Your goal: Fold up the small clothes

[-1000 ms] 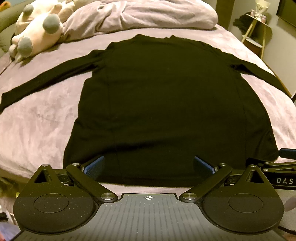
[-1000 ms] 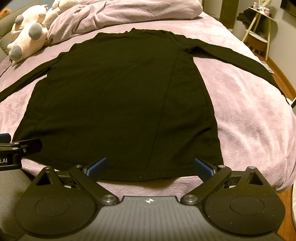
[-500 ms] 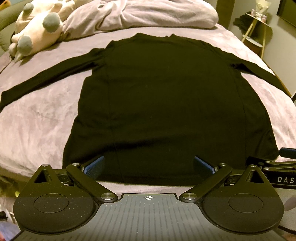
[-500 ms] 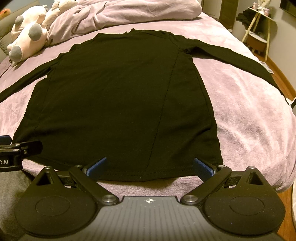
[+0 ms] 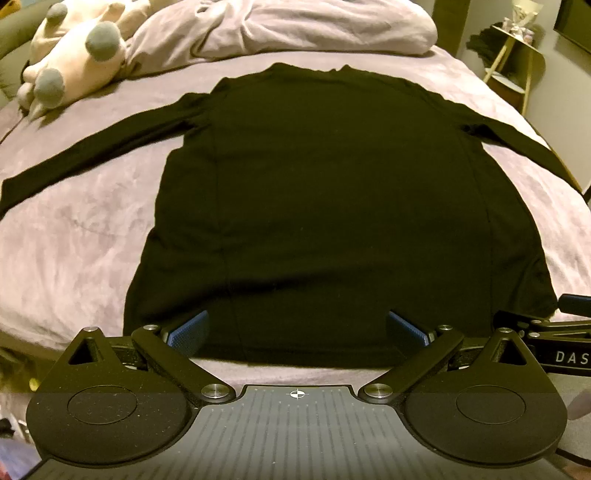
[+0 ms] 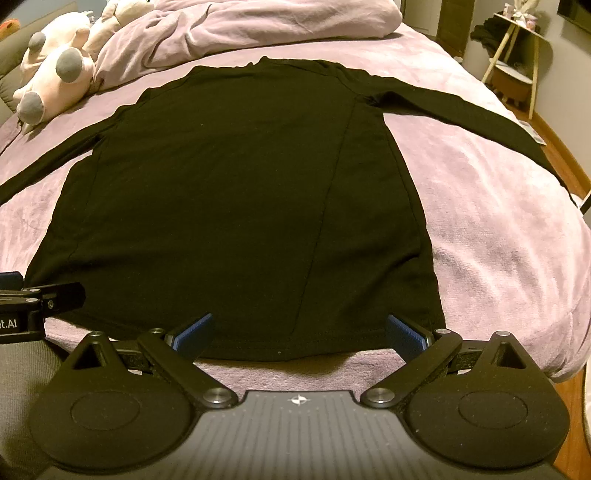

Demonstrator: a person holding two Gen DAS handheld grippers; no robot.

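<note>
The black long-sleeved top [image 5: 325,206] lies flat on the bed [image 5: 74,251], hem at the near edge. The left gripper [image 5: 297,328] and right gripper [image 6: 299,332] hover there, jaws wide, holding nothing. Pinching only one layer could drag the fabric askew. Only the right view shows the right sleeve's [image 6: 461,114] full reach; only the left shows the left sleeve [image 5: 92,151] whole.

a mauve bed [image 5: 70,243] carries a flat black top [image 5: 325,206], plush toy [image 5: 70,62] and bunched duvet [image 5: 280,26].
</note>
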